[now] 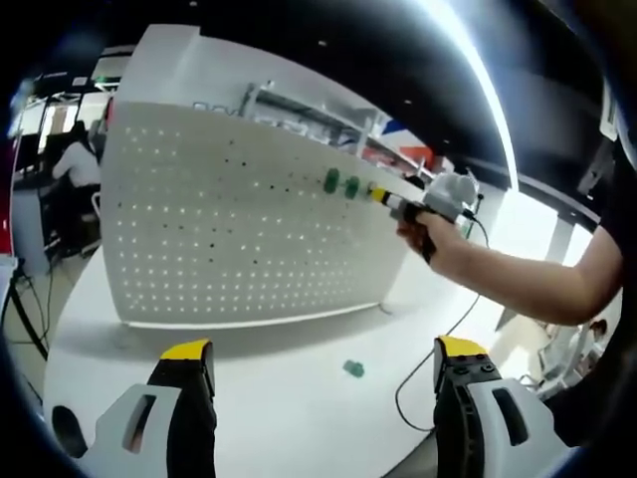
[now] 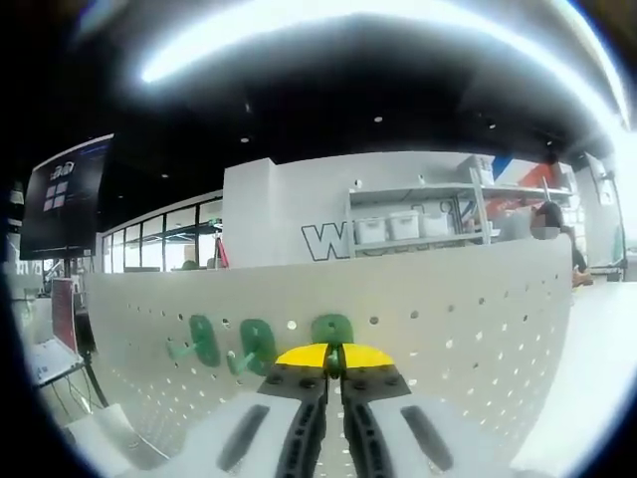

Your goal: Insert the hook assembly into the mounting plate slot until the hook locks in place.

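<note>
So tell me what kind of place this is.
Probably an open office or showroom floor: a white pegboard stands on a white table, storage shelves with bins behind, and someone is seated at a desk.

A ceiling light strip [image 2: 378,25] blazes overexposed in both views; the fisheye bends edges hard; the pegboard [image 1: 229,229] casts soft shadow onto the white worktop [image 1: 299,398].

Three green hooks [image 2: 332,329] on one pegboard [image 2: 448,319], one on table [image 1: 299,418].

The right gripper [image 2: 334,360] covers the lower part of a green hook [image 2: 331,329]; its stem stays hidden.
</note>
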Available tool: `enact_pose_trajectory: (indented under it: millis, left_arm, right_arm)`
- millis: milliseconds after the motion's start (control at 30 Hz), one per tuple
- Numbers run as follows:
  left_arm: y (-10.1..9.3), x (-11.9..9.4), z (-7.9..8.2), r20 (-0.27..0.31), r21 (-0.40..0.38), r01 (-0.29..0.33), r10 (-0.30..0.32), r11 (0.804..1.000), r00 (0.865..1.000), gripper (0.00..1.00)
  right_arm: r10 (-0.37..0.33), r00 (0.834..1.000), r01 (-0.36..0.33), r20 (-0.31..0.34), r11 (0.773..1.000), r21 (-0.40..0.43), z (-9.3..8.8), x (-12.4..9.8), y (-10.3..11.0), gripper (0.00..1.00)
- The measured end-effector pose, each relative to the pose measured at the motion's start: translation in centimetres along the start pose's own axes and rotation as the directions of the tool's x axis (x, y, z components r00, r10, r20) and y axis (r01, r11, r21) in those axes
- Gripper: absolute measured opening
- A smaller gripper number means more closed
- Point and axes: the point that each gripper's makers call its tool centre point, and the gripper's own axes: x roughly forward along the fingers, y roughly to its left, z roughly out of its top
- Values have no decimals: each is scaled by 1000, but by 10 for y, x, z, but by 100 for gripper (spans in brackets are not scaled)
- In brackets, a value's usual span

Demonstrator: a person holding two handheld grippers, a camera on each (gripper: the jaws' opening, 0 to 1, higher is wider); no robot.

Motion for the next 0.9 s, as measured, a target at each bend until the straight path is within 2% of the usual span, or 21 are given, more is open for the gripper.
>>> enact_pose_trajectory:
  millis: [233,367,500,900]
  left_arm:
    - [-3,-2,2,7,-1,1,-1,1000,1000,92]
    - [-3,-4,7,18,5,0,0,1000,1000,93]
    - [-6,-8,7,22,11,0,0,1000,1000,93]
    - [-17,-12,6,7,39,13,-13,999,1000,93]
  right_arm:
    - [12,1000,-12,-7,1000,-19,-1,1,1,2]
    - [13,999,-16,-46,998,-56,-4,0,3,5]
    - [14,999,-16,-44,999,-32,-1,-4,4,13]
    - [24,999,-25,-36,1000,-2,17,-28,-3,18]
